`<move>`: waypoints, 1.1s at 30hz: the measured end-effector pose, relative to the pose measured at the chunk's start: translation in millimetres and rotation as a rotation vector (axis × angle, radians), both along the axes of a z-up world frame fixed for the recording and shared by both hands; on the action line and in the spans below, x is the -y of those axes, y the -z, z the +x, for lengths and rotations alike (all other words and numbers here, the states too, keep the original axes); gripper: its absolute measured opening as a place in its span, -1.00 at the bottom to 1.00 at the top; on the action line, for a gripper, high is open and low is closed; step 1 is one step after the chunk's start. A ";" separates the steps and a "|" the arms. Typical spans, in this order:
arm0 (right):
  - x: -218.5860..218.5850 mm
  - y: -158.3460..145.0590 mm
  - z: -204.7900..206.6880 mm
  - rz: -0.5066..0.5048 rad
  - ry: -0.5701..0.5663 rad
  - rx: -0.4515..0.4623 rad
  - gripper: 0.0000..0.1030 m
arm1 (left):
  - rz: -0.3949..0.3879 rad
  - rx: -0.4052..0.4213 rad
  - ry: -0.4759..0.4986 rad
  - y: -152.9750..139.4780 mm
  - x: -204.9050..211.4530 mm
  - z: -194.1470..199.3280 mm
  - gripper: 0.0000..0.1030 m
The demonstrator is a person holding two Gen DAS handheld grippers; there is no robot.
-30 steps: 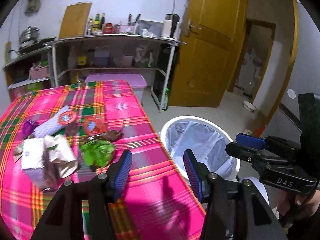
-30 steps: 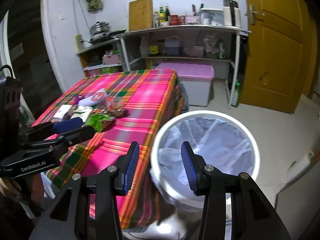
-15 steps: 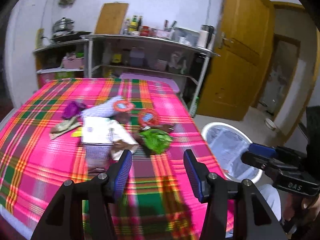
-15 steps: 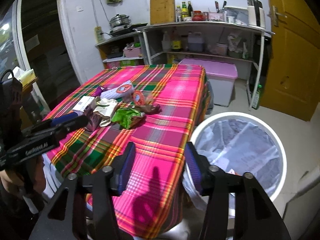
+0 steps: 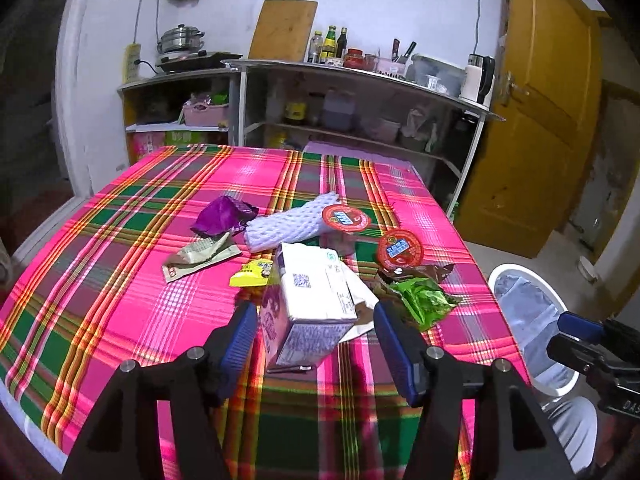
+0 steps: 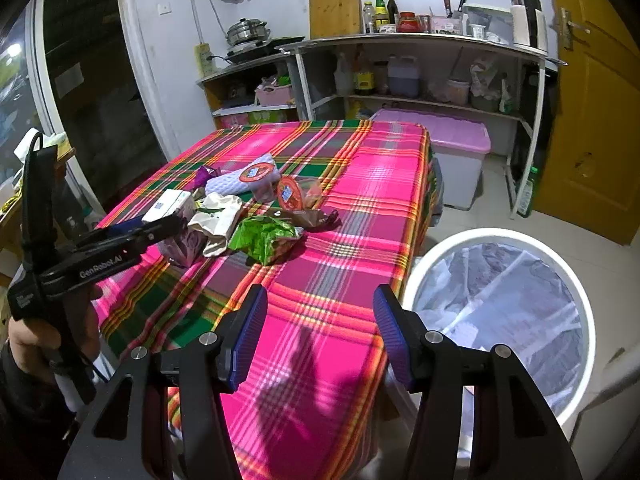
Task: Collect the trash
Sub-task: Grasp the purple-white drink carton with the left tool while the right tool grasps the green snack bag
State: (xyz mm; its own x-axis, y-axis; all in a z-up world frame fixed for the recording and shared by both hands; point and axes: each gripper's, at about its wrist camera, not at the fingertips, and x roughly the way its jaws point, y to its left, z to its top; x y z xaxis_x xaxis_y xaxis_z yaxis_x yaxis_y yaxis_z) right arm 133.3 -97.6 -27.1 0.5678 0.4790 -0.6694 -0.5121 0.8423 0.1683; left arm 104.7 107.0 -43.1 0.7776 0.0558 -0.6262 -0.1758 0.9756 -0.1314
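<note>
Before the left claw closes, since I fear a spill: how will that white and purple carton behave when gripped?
The carton looks like thin card with an opened top, so probably light and crushable. It lies tilted on wrappers, so it may shift when nudged.

L tongs [image 5: 314, 338] opening wide, angled down; R tongs [image 6: 320, 330] apart, empty, angled down.

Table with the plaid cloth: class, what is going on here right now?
A person is clearing trash with two handheld grippers. The left gripper, jaws opening, is lined up on the carton in the pile of wrappers; the pads do not yet press on it. The right gripper hangs open and empty over the table edge, beside the lined bin on the floor.
</note>
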 end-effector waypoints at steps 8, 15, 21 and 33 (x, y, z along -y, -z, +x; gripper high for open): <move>-25.3 5.8 19.3 0.009 -0.052 -0.026 0.22 | 0.029 -0.029 -0.018 10.1 -0.7 16.3 0.05; -54.6 18.3 47.4 0.015 -0.078 -0.092 0.22 | 0.014 -0.027 -0.031 14.6 -12.3 12.2 -0.31; -75.4 32.0 68.4 0.016 -0.085 -0.146 0.22 | -0.011 -0.023 -0.025 15.8 -18.6 7.5 -0.32; -84.5 44.9 78.4 0.027 -0.089 -0.204 -0.48 | -0.030 -0.015 -0.004 18.1 -23.1 4.3 -0.32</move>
